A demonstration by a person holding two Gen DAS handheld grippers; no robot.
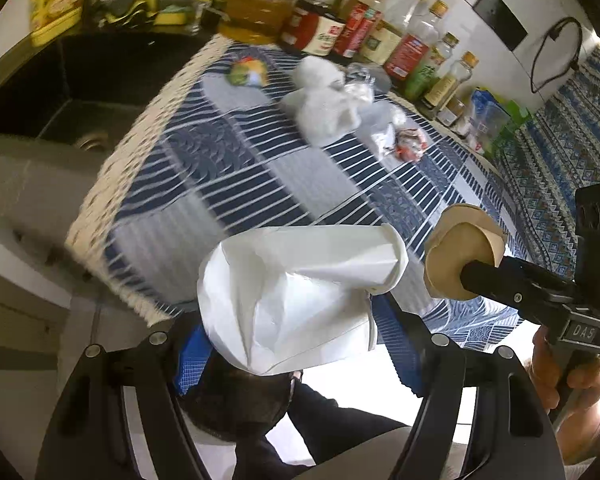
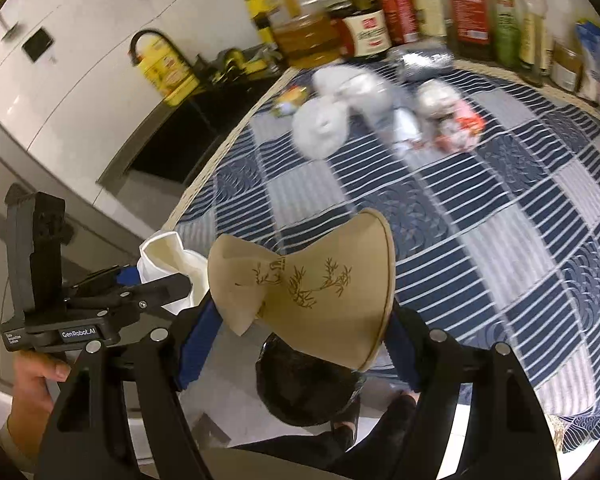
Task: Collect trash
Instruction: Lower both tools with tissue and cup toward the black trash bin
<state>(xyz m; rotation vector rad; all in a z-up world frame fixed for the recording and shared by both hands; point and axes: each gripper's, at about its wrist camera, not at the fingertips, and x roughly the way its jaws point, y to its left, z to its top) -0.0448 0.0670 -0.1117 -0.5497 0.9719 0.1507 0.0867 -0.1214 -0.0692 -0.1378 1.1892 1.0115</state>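
Two crushed paper cups held: the left gripper (image 1: 296,344) clamps a white cup (image 1: 296,300), rim pointing right. The right gripper (image 2: 300,344) grips a brown bamboo-print cup (image 2: 312,280), long axis crosswise, rim right.

crumpled trash (image 1: 328,110) on tablecloth (image 1: 236,184), bottles (image 1: 412,48) behind, sink (image 1: 80,92) left

So the left gripper (image 1: 296,344) has its blue pads clamped on a crushed white paper cup (image 1: 296,304), right at the edge of the blue striped tablecloth (image 1: 228,176). Off to the right, the right gripper (image 1: 464,276) pinches a squashed brown paper cup (image 1: 456,256). More crumpled white trash (image 1: 324,108) sits further back, near the bottles (image 1: 380,28).
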